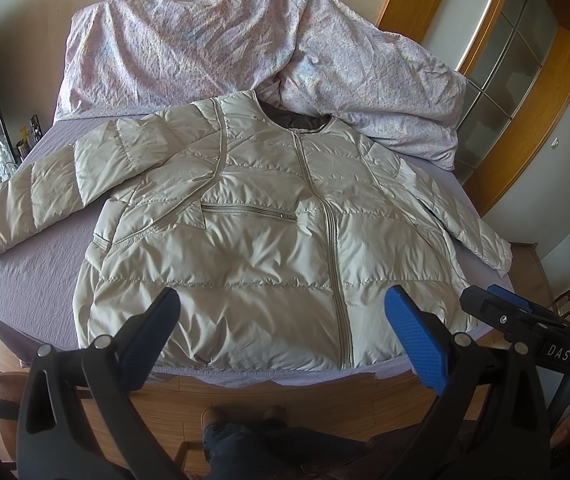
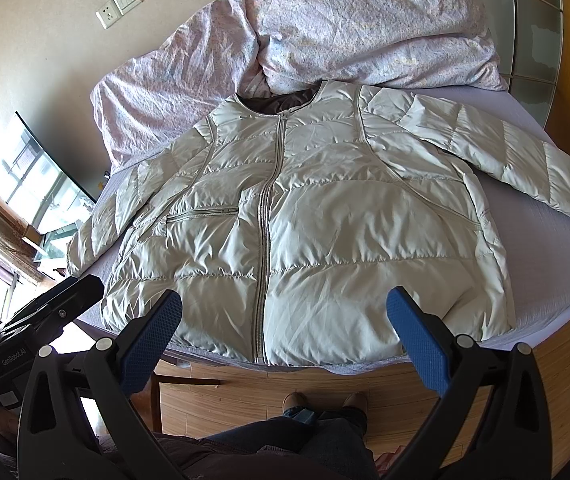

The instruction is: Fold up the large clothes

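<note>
Jacket (image 1: 269, 216) flat on bed (image 1: 37, 280), tongs (image 1: 281, 332) spread

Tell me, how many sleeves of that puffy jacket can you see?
2. The left sleeve lies spread toward the bed's left edge; the right sleeve stretches toward the right edge. Both lie flat, unfolded, on the jacket.

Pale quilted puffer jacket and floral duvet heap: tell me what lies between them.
Nothing. In both wrist views the pale quilted puffer jacket's collar butts against the floral duvet heap, with no purple bedsheet showing there.
</note>
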The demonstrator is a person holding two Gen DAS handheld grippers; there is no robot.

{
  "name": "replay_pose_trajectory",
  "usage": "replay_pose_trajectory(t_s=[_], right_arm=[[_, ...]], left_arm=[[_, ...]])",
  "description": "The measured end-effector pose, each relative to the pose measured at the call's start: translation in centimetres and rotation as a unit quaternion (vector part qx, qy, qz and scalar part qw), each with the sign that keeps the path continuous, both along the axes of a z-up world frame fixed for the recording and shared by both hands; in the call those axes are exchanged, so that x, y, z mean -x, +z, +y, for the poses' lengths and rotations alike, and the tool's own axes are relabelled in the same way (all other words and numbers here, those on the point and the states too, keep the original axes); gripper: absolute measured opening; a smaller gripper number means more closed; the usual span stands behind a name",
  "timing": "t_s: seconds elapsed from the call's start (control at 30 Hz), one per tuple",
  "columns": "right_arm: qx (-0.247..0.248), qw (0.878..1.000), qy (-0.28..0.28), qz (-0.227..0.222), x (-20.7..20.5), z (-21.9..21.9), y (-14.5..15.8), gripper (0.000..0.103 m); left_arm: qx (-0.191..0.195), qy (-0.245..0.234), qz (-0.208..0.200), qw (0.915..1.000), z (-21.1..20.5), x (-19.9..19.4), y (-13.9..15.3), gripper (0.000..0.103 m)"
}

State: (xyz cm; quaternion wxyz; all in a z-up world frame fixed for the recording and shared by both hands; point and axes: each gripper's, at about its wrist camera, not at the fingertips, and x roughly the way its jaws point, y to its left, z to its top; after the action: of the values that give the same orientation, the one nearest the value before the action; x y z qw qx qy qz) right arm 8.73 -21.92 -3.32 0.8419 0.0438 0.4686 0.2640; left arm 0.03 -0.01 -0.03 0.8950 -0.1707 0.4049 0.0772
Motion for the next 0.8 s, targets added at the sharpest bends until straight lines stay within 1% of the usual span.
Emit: replay_pose_trajectory(t_s=[0.8], right_arm=[[0.000,1.000,0.000,0.001,-0.23,0.00,-0.09,0.102]], left_arm=[[0.000,0.000,0.001,1.0000,-0.01,0.00,0.00,0.101]])
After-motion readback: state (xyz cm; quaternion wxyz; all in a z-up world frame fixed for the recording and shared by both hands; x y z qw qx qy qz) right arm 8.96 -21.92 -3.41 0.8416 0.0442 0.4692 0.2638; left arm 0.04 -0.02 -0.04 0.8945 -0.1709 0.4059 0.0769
